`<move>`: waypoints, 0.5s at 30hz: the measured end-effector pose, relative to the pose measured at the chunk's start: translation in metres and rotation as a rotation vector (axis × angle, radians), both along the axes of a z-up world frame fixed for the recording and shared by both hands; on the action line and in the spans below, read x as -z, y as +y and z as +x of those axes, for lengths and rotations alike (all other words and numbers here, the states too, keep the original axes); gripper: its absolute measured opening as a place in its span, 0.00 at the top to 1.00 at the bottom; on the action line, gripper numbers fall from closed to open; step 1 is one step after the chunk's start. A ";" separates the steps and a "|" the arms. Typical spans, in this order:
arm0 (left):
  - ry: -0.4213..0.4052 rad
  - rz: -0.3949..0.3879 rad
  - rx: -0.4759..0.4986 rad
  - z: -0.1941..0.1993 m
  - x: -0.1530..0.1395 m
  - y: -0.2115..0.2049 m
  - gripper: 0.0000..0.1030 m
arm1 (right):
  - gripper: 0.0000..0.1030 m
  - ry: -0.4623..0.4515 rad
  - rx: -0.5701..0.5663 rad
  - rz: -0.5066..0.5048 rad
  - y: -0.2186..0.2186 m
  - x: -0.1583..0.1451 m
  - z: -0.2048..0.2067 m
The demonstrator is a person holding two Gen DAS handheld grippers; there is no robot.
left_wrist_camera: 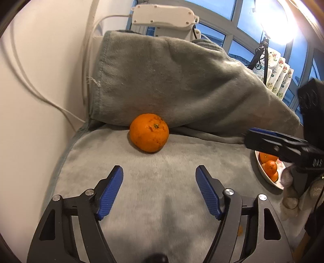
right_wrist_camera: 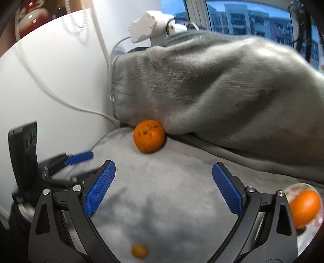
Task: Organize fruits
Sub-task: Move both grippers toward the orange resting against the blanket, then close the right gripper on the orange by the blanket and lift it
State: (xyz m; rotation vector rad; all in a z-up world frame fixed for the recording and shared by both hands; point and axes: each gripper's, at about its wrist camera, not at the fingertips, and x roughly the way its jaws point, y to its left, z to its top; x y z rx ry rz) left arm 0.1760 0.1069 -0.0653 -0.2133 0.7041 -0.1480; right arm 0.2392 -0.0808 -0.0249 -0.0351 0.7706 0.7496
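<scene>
An orange (left_wrist_camera: 149,132) lies on the grey blanket against a raised fold; it also shows in the right wrist view (right_wrist_camera: 149,136). My left gripper (left_wrist_camera: 159,174) is open and empty, a short way in front of the orange. My right gripper (right_wrist_camera: 163,172) is open and empty, also short of the orange; it reaches in from the right in the left wrist view (left_wrist_camera: 263,139). A white bowl (left_wrist_camera: 261,172) at the right holds several oranges (left_wrist_camera: 270,167); in the right wrist view its rim (right_wrist_camera: 303,187) holds an orange (right_wrist_camera: 303,208). A small orange fruit (right_wrist_camera: 139,250) lies on the blanket under my right gripper.
A grey blanket (left_wrist_camera: 172,85) is draped over a bulky shape behind the orange. A white wall with cables (left_wrist_camera: 30,87) is at the left. A white device (left_wrist_camera: 164,14) stands behind. A lamp on a stand (left_wrist_camera: 265,46) and windows are at the back right.
</scene>
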 end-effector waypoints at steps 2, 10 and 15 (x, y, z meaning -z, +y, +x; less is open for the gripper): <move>0.007 -0.009 0.010 0.010 0.004 0.001 0.31 | 0.05 0.036 0.001 0.018 0.010 0.006 0.014; 0.045 -0.079 0.036 0.046 0.022 0.012 0.39 | 0.11 0.184 0.049 0.114 0.036 0.030 0.061; 0.071 -0.097 0.048 0.062 0.028 0.015 0.41 | 0.12 0.205 0.046 0.113 0.056 0.039 0.072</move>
